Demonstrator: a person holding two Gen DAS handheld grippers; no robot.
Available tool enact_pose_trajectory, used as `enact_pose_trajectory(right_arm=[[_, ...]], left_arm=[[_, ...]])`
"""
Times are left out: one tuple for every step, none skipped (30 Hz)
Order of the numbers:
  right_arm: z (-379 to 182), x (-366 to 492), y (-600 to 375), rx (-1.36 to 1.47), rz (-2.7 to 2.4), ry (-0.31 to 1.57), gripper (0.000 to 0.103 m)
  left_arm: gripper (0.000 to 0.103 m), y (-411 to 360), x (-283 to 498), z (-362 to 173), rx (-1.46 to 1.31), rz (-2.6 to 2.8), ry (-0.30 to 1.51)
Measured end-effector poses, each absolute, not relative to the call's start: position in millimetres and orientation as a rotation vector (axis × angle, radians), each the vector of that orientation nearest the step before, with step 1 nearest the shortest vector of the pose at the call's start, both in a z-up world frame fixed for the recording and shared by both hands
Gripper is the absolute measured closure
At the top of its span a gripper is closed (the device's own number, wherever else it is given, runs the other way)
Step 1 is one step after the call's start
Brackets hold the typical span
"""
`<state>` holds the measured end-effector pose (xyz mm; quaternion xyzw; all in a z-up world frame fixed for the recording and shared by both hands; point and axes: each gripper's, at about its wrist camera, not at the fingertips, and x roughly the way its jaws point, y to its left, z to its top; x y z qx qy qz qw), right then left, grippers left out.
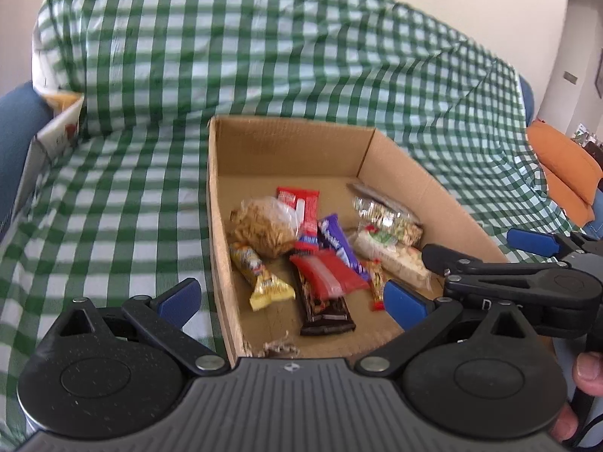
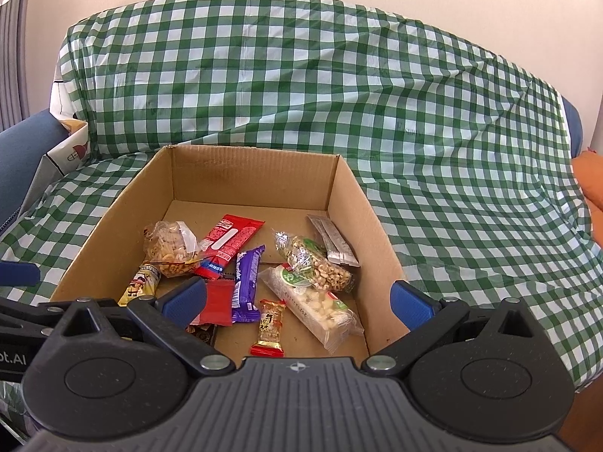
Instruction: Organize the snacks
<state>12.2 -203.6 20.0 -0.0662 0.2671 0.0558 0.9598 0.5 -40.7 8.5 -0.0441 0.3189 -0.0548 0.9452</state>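
I hold both grippers above the near rim of the open brown cardboard box (image 2: pixel 346 192), which sits on a sofa draped in a green-and-white checked cloth (image 2: pixel 433 120). All the snacks I can see lie loose on the box floor; none is in either gripper. The right gripper (image 2: pixel 297 297) has its blue-padded fingers (image 2: pixel 186 297) spread wide and empty, and the left gripper (image 1: pixel 292 299) is likewise wide and empty. The relation that matters: in the right wrist view the clear rectangular packet of pale puffed pieces (image 2: pixel 316 301) and the small red-and-gold wrapped candy (image 2: pixel 269 327) lie directly ahead of and below the right gripper, between its fingers' lines. The clear packet's long axis runs diagonally — from far-left to near-right — so I judge a wrist turn is needed to close across its short side. The purple foil chocolate bar (image 2: pixel 247 282) lies just to its left, running nearly straight away from me. The left gripper sits over the box's left half, nearer the yellow crinkled wrapper (image 1: pixel 260 275) and the dark brown chocolate bar (image 1: pixel 324 309). I judge the right gripper nearer the clear packet.
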Motion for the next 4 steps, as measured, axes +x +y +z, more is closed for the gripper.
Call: enact_pose_trajectory(right_arm=[[19.6,13.0,-203.6,-0.135,0.116,0.544,0.001],[19.0,13.9,-203.6,-0.139,0.117,0.545,0.001],[18.5,14.4,-203.0,-0.146,0.112,0.546,0.001],[18.5,14.9,-202.9,-0.151,0.107,0.545,0.001]], left_arm=[[0.000,-41.8,-1.2,7.8,-0.073,-0.117,0.622],[0.000,-42.9,-1.6,5.4,-0.051,-0.120,0.602],[0.000,-43.4,-0.2,3.6,-0.043,-0.119,0.603],[0.000,-42.7,2.7,4.0,-0.057,-0.122,0.612]])
